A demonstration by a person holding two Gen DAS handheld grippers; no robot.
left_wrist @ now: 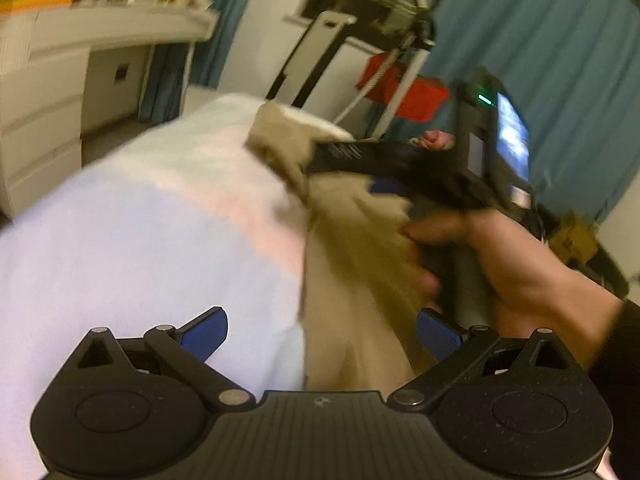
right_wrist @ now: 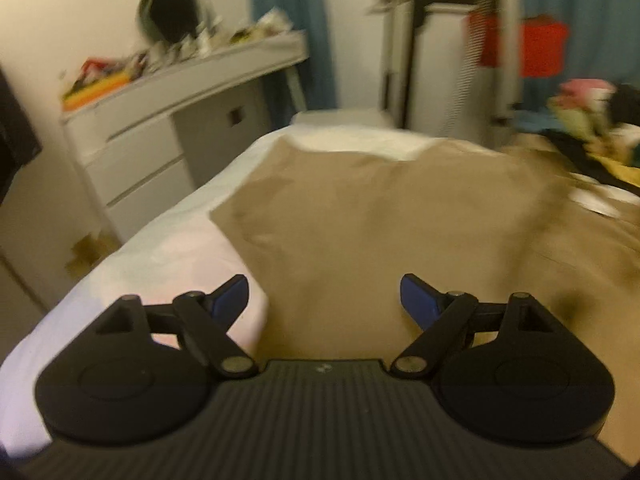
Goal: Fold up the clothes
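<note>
A tan garment [right_wrist: 380,216] lies spread on the white sheet of a bed [right_wrist: 168,256]. In the left wrist view the garment [left_wrist: 352,248] hangs bunched over the bed's right side. My left gripper [left_wrist: 322,336] is open, low over the sheet and the garment's edge, holding nothing. My right gripper [right_wrist: 324,300] is open above the near part of the garment. In the left wrist view the right gripper's black body [left_wrist: 400,164] lies across the garment with its tip [left_wrist: 338,151] against a raised fold, a hand [left_wrist: 500,264] on its handle. Both views are blurred.
A white desk with drawers [right_wrist: 132,160] stands left of the bed, clutter on top. Blue curtains [left_wrist: 560,60], a white frame [right_wrist: 408,40] and a red cloth [right_wrist: 532,50] are behind. A pile of mixed clothes [right_wrist: 592,120] lies at the far right.
</note>
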